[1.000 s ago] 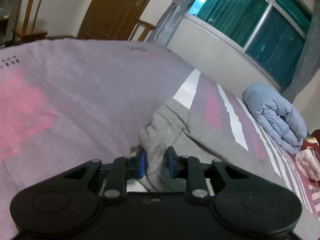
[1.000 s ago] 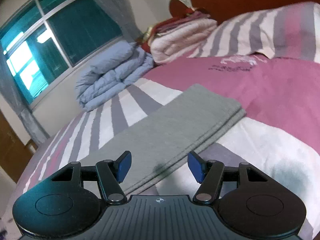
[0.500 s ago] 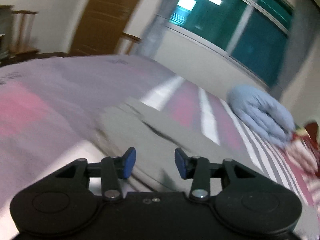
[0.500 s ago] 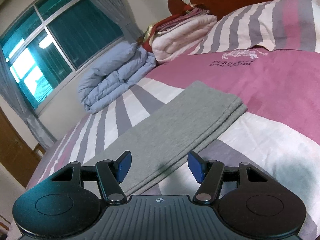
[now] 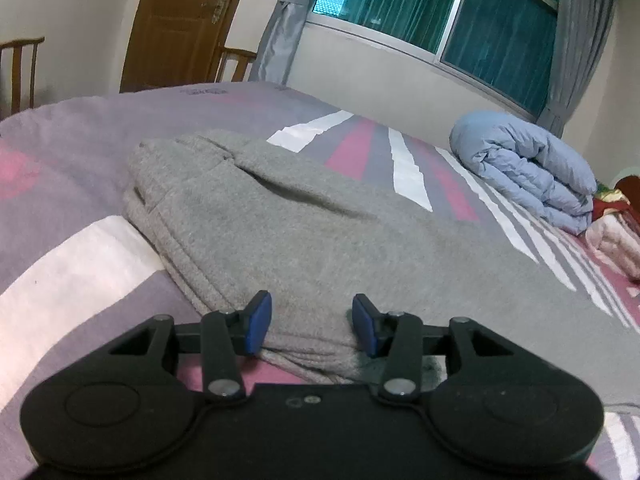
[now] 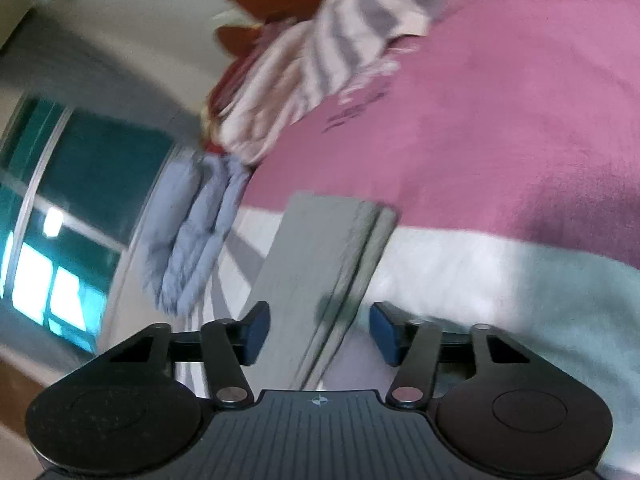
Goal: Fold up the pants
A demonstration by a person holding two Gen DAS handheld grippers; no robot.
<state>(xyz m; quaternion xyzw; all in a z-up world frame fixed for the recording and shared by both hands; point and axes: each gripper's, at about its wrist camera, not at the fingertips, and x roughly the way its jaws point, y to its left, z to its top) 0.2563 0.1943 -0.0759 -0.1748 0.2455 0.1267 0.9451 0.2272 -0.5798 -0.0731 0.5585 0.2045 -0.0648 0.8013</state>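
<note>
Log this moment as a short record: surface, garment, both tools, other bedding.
surface: striped bedspread
garment: grey pants, folded lengthwise and lying flat
left tool: jaws opening, the pants' near edge between them, pads clear of the cloth
right tool: jaws closing, astride the pants' layered edge, not gripping; view blurred
other bedding: rolled blue duvet by the window

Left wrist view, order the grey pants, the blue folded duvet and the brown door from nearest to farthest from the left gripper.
1. Grey pants: right at the left gripper, folded edge between its opening jaws, not pinched.
2. Blue folded duvet: farther up the bed, on the right, under the window.
3. Brown door: beyond the bed, upper left, in the far wall.
</note>
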